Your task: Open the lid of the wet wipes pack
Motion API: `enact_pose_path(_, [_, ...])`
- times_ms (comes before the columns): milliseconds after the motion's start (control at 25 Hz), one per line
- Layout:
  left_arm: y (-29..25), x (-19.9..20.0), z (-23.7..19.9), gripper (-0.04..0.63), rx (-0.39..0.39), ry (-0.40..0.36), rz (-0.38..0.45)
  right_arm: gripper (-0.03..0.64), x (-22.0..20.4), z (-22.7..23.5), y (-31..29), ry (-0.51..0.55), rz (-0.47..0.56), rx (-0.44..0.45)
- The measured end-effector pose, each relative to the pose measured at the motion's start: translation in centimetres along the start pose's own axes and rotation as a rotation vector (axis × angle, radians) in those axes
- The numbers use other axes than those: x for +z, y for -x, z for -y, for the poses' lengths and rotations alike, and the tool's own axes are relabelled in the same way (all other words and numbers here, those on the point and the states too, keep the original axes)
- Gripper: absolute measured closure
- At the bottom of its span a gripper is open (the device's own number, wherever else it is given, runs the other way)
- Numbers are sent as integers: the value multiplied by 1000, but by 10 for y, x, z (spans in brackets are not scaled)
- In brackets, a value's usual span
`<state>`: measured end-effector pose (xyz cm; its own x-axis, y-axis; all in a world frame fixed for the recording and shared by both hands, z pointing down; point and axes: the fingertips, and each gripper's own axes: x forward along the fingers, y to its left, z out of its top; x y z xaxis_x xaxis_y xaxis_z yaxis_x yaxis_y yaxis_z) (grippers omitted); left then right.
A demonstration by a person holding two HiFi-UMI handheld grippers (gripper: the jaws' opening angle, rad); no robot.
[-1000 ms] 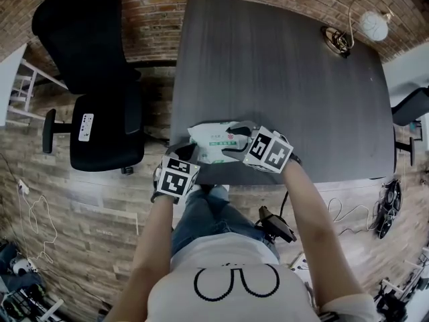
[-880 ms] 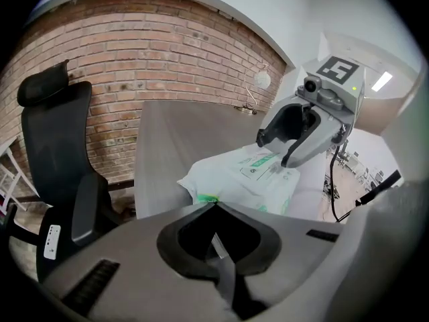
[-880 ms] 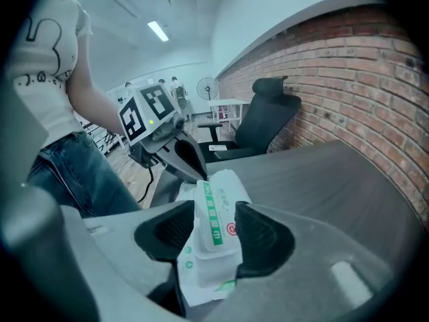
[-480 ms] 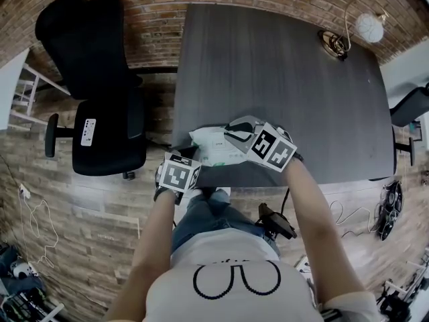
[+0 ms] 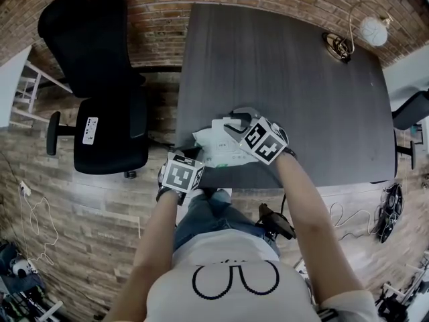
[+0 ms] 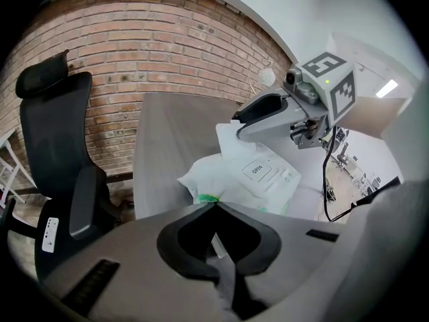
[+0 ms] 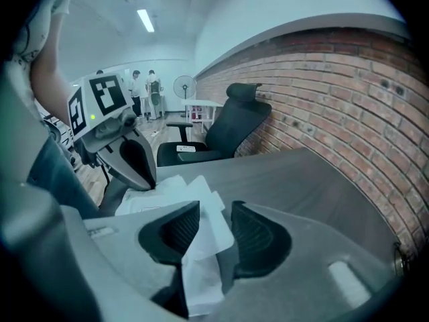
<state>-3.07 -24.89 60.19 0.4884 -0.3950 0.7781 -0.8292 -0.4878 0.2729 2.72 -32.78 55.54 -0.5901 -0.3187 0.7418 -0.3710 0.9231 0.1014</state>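
A white wet wipes pack (image 5: 213, 153) with green print lies at the near edge of the dark table (image 5: 281, 72). My left gripper (image 5: 190, 161) is shut on the pack's near end (image 6: 201, 194), its jaws (image 6: 214, 205) meeting on the crimped edge. The thin white lid flap (image 6: 230, 138) is peeled up from the pack top, above the label reading OPEN (image 6: 258, 169). My right gripper (image 7: 216, 210) has this flap (image 7: 204, 230) between its jaws, which are opening with a gap beside the sheet. The right gripper (image 5: 236, 121) hovers over the pack's far side.
A black office chair (image 5: 100, 79) stands left of the table by the brick wall. A small lamp (image 5: 372, 29) and a dark round object (image 5: 337, 43) sit at the table's far right corner. Cables lie on the wood floor (image 5: 348, 210).
The right gripper has moved a little toward the far side of the pack. The white flap, flat before, now stands raised off the pack top. The left gripper stays put.
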Motion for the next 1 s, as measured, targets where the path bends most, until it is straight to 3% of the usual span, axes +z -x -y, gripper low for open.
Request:
enact_pose_path(560, [-1,0,0,597,9,18,0,453,-18,5,-18,-51,-76,-128])
enact_pose_path(1000, [3,-1,-2,597,42,12,21,453,4,20,39,-195,71,-274])
